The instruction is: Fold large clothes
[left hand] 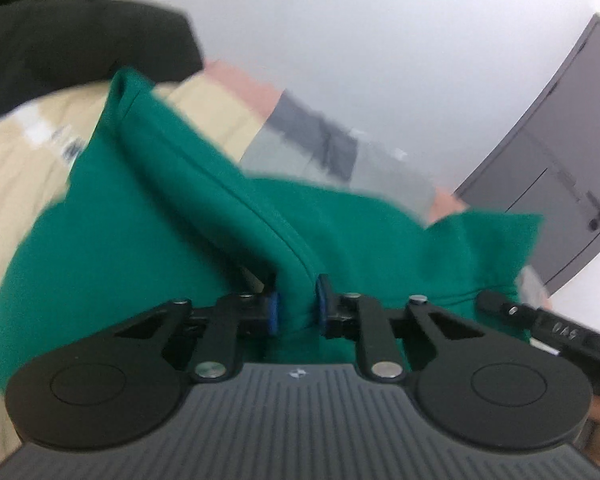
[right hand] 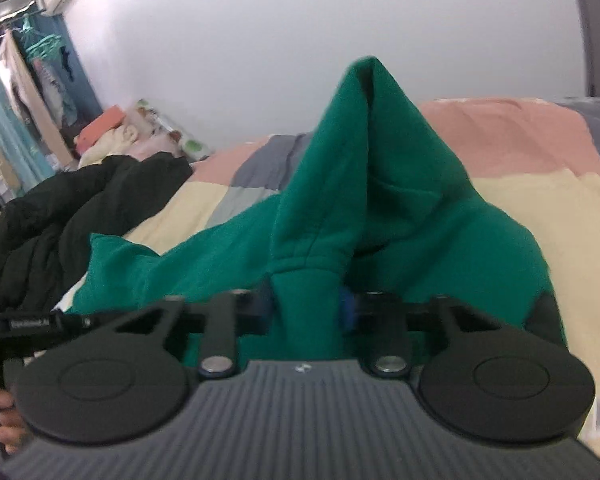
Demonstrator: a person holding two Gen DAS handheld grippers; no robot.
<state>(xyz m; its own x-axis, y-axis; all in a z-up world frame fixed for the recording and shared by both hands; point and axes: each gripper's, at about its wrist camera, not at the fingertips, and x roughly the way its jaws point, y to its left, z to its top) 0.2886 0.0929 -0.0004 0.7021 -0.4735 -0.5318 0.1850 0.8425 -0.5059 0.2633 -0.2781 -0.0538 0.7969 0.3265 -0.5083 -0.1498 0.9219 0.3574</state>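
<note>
A large green sweatshirt (left hand: pixel 148 216) lies on a bed with a patchwork cover (left hand: pixel 20 184). My left gripper (left hand: pixel 295 309) is shut on a seamed fold of the green cloth, which is pinched between its blue pads and rises away to the upper left. In the right wrist view the same green sweatshirt (right hand: pixel 380 184) is drawn up into a peak. My right gripper (right hand: pixel 306 306) is shut on a bunched hem of it. The other gripper's black handle (right hand: pixel 32 326) shows at the left edge, with fingers of a hand (right hand: pixel 0 408) below it.
A black jacket (right hand: pixel 72 216) lies crumpled on the bed to the left, also seen as a dark mass (left hand: pixel 60 40). Pillows and bedding (right hand: pixel 140 132) are piled by the white wall. Clothes hang on a rack (right hand: pixel 28 80). A grey door (left hand: pixel 560 168) stands at the right.
</note>
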